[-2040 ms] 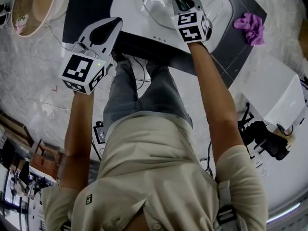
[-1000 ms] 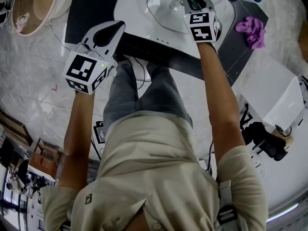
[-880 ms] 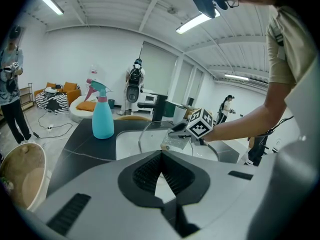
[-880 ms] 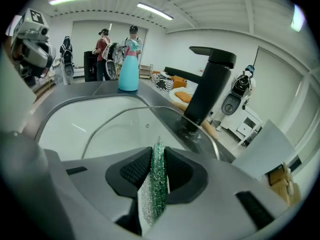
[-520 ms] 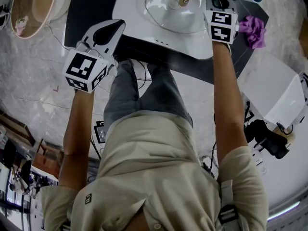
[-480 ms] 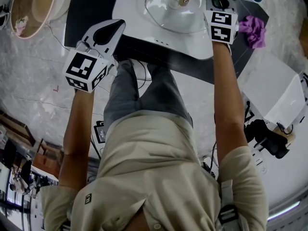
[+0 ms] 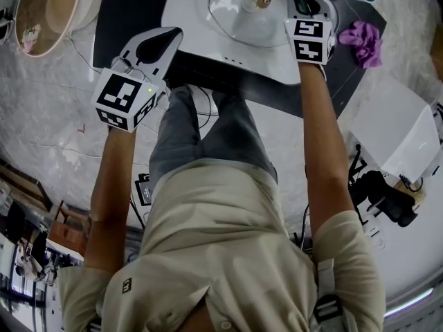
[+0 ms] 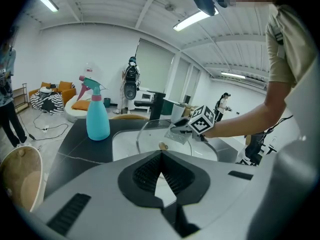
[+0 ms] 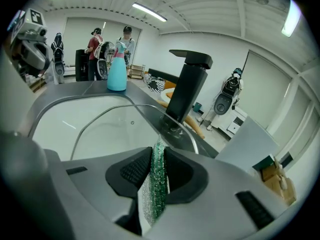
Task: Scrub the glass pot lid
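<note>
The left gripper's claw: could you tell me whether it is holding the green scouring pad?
No, the left gripper is shut and empty; the green scouring pad is pinched in the right gripper.

white walls [image 8: 60, 49], ceiling strip lights [image 8: 194, 20], pale marbled floor [image 7: 41, 116], dark counter [image 7: 128, 12]

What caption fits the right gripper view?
Right gripper pinches a green scrub pad by the glass lid in the sink.
</note>
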Available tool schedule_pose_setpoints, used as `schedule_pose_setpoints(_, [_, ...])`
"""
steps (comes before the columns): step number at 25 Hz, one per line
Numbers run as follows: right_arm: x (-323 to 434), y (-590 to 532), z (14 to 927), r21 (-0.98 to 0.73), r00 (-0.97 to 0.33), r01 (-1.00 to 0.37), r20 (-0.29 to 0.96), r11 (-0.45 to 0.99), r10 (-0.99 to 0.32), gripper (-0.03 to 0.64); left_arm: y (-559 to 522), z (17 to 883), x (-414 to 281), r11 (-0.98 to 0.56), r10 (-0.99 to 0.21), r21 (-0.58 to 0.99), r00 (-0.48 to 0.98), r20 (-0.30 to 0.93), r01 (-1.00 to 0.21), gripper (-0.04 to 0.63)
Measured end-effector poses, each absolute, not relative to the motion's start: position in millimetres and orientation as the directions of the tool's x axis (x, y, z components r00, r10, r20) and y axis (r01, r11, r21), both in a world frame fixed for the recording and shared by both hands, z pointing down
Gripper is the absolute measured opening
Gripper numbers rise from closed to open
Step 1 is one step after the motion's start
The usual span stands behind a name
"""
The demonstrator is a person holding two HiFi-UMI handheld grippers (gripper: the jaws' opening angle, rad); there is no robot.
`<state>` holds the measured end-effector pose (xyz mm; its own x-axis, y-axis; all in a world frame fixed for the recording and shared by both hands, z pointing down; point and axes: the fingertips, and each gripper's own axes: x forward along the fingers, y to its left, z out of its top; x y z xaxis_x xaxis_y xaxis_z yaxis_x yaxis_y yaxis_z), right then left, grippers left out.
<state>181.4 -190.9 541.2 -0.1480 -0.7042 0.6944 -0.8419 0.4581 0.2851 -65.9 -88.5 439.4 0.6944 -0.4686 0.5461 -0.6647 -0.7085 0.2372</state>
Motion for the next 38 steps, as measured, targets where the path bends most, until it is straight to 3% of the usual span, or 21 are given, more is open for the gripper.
schedule_pose_setpoints(13, [71, -128, 586, 0.145, -0.334, -0.736, 0.771, 0.661, -0.542, 0.086, -62, 443, -66, -0.704, -0.464, 0.245, 0.693, 0.552, -0.666, 0.014])
schedule_pose_setpoints(29, [108, -146, 581, 0.167, -0.270, -0.797, 0.761, 0.580, -0.590, 0.087, -67, 442, -69, -0.703, -0.468, 0.242, 0.691, 0.550, -0.669, 0.014])
schedule_pose_setpoints(38, [185, -184, 548, 0.284, -0.117, -0.857, 0.706, 0.430, -0.699, 0.092, -74, 441, -72, -0.700, -0.474, 0.244, 0.692, 0.545, -0.672, 0.014])
